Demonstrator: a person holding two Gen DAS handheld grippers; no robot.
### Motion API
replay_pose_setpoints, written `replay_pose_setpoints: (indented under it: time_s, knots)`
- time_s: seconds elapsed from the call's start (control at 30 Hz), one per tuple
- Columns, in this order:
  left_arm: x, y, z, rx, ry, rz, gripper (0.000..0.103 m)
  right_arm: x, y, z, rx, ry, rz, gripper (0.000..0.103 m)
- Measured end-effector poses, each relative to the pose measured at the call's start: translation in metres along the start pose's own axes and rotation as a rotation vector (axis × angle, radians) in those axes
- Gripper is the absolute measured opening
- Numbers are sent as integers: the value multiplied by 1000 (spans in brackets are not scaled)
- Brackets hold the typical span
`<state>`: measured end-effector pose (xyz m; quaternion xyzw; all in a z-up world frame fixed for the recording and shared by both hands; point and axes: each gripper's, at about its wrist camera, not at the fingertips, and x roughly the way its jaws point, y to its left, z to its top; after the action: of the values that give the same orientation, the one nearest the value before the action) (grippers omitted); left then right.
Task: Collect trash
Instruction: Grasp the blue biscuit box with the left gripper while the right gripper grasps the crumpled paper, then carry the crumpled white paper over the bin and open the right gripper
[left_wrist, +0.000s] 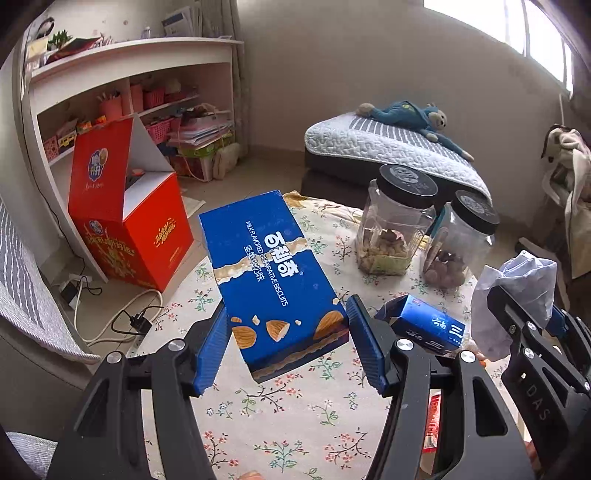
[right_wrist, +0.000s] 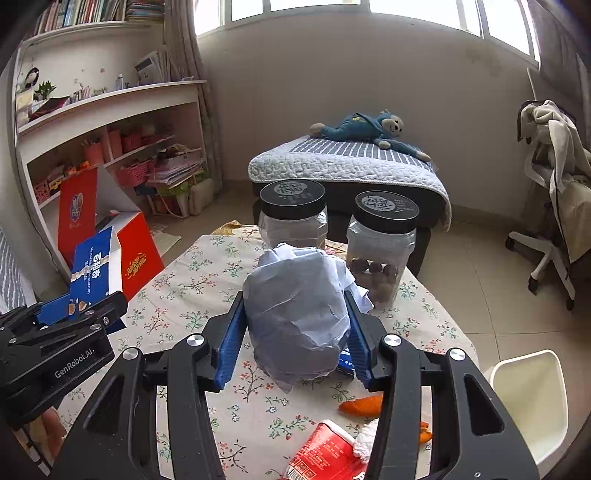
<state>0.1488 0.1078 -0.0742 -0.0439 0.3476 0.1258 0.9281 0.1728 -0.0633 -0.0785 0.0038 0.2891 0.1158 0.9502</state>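
Note:
My left gripper is shut on a long blue biscuit box and holds it lifted over the floral table; the box also shows in the right wrist view. My right gripper is shut on a crumpled ball of pale blue-white paper, also seen at the right of the left wrist view. A small blue carton lies on the table. A red wrapper and orange peel lie near the front edge.
Two black-lidded clear jars stand at the table's far side. An open red box stands on the floor to the left by a shelf. A white bin is at the right. A bed with a plush monkey is behind.

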Motion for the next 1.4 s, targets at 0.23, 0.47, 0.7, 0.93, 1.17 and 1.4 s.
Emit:
replay_pose_setpoints:
  time_s: [0.23,0.47,0.7,0.93,1.17,1.4]
  knots:
    - [-19,-33,-1,39,-72,-31,61,-21,-18,0,-2,-44,-60,47]
    - [-33,-60,-3,59,-111,-71,61,-41,-44,0,5,-84,-130,48]
    - [-43,-93,-7,81,-115,-126,61,-58,-71,-2,24,-96,-184,48]
    - [-52,-127,-11,97,-130,-182,61,-75,-104,-5,53,-119,-256,48]
    - [-55,-160,-18,124,-120,-226,61,-88,-144,-12,103,-117,-337,48]
    - [-56,-195,-27,153,-104,-274,61,-98,-196,-21,195,-81,-428,48]
